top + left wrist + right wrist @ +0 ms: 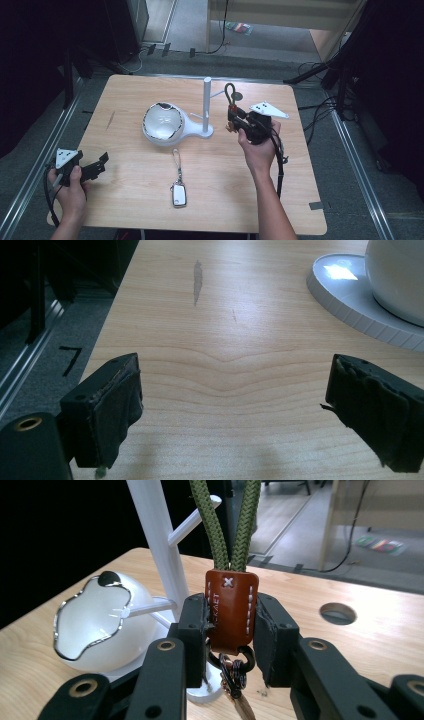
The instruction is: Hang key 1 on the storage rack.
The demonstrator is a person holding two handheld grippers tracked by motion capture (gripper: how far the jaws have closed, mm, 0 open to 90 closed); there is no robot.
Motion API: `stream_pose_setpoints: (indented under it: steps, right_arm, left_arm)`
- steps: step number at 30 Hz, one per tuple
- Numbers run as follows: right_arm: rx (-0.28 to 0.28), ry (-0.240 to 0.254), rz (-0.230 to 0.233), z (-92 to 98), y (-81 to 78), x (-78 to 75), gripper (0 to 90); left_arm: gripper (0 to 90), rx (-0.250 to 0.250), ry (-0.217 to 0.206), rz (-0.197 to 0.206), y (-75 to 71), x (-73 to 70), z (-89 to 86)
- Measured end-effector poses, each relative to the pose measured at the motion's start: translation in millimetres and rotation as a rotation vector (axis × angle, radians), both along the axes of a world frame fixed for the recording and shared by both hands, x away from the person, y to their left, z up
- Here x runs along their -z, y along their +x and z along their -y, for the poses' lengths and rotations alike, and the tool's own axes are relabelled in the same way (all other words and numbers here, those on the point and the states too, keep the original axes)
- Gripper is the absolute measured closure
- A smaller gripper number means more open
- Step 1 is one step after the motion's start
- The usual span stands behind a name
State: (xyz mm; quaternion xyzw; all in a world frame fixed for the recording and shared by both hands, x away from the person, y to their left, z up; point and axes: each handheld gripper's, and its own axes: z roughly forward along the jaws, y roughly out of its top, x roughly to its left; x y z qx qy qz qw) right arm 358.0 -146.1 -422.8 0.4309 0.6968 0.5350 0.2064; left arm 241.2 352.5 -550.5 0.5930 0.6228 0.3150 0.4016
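A keychain with a brown leather tab (231, 609) and a green cord loop (225, 525) is clamped between the jaws of the right gripper (231, 630), which pinch the tab from both sides so the loop stands up above them and a metal clasp (232, 672) hangs below. In the high view the right gripper (239, 120) holds it above the wooden table (125, 170), just to the right of a white stand (206, 107) whose upright post has short pegs sticking out. The stand's base also carries a white bowl-shaped dish (162, 123) with a silvery rim. The loop is near the post but not yet over any peg, so the hanging seems to be the step left. A second keychain, a car key fob on a strap (178, 187), lies flat on the table nearer the person, untouched. The left gripper (92, 167) rests low at the table's left edge, its jaws spread wide with nothing between them.
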Motion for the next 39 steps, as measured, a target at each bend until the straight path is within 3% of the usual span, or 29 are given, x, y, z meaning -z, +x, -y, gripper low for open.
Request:
stream_pose_setpoints:
  steps: [7, 24, 30, 39]
  right_arm:
    - [-0.032, 0.037, -0.043, -2.1, 7.9, 5.7, 68.9]
    - [-0.075, 0.046, -0.087, -13.4, 18.4, 8.8, 68.3]
    - [-0.091, 0.040, -0.123, -14.9, 22.4, 14.0, 68.0]
    - [-0.098, 0.022, -0.114, -18.7, 19.8, 15.1, 64.0]
  left_arm:
    - [8.3, -0.001, -0.002, 0.001, 0.1, 0.1, -0.1]
    - [8.3, 0.003, 0.000, 0.001, 0.1, 0.1, -0.7]
    - [8.3, 0.003, -0.003, 0.000, 0.0, 0.1, -0.6]
    - [8.3, 0.002, -0.002, 0.000, 0.0, 0.1, -0.5]
